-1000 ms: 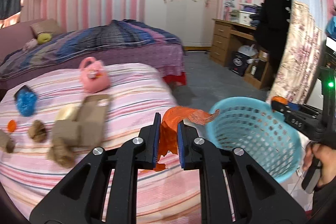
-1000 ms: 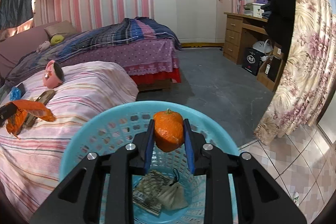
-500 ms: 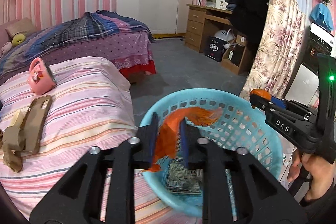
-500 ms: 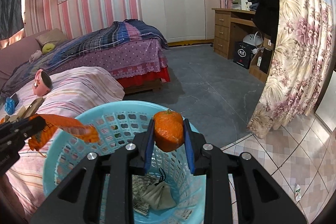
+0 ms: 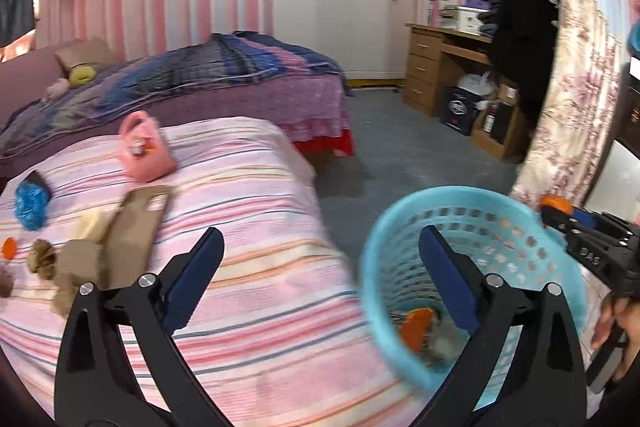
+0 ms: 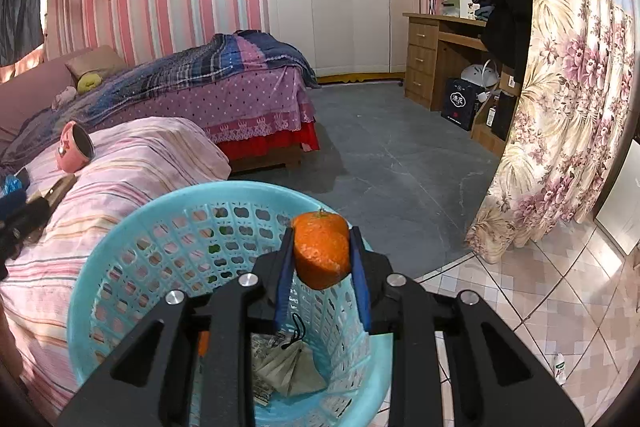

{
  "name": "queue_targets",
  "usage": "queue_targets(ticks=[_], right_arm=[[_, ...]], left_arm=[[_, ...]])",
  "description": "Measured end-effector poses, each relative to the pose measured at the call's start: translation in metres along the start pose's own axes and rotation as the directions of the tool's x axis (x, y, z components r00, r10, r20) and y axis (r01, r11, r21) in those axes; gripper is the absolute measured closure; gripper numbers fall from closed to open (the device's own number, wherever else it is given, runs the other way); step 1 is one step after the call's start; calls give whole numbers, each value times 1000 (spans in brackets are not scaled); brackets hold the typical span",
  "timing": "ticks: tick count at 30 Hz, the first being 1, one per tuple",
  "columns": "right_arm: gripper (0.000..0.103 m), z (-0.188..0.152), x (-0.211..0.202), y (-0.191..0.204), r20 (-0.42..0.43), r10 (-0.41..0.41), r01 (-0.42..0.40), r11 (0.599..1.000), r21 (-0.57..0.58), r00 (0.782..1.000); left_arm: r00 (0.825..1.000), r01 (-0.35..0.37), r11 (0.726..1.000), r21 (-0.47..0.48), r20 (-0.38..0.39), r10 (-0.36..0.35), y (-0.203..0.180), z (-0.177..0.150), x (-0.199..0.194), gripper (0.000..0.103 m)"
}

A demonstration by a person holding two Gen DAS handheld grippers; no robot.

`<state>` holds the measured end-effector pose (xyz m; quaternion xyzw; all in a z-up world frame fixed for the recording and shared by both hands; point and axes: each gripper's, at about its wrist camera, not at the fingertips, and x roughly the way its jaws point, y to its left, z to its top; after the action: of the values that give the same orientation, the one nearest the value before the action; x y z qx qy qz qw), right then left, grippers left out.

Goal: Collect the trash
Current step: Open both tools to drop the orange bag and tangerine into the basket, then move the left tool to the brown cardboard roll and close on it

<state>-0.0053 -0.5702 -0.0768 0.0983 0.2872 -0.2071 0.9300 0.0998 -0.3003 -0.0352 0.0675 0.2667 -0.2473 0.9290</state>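
Note:
My left gripper point(image 5: 320, 243) hangs over the edge of the striped bed point(image 5: 248, 291), its jaws opening wide with nothing between them. The orange wrapper point(image 5: 416, 327) lies at the bottom of the light blue basket point(image 5: 460, 193), beside crumpled paper point(image 6: 288, 367). My right gripper point(image 6: 320, 233) is shut on an orange fruit piece point(image 6: 320, 255) and holds it above the basket point(image 6: 160, 203), near its far right rim. The left wrist view shows that right gripper point(image 5: 556, 215) at the basket's right. On the bed lie a blue crumpled bag point(image 5: 30, 203), brown cardboard point(image 5: 136, 227) and brown wads point(image 5: 44, 259).
A pink mug point(image 5: 144, 147) lies on the striped bed. A second bed point(image 6: 224, 83) stands behind, then a white wardrobe point(image 6: 332, 7) and a wooden desk point(image 6: 440, 55). A floral curtain point(image 6: 560, 115) hangs on the right. A person's hand point(image 5: 616, 323) holds the right gripper.
My left gripper swung from the bed over the basket, opened and let the orange wrapper drop in, then drew back left. The right gripper kept its hold on the orange piece.

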Motion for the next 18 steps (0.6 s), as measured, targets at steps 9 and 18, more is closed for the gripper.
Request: queue_targets(ticks=[9,18], right_arm=[[37,-1,-1,14,3,-11,11,1000,0,1000],[10,6,-15,45,62,-46,46,999,0,997]], left_arm=[[995,-96,993,-65,-16,95,59,-13,-17,6],[983,-181,977,-109,-9,181,115,-21,-49,6]])
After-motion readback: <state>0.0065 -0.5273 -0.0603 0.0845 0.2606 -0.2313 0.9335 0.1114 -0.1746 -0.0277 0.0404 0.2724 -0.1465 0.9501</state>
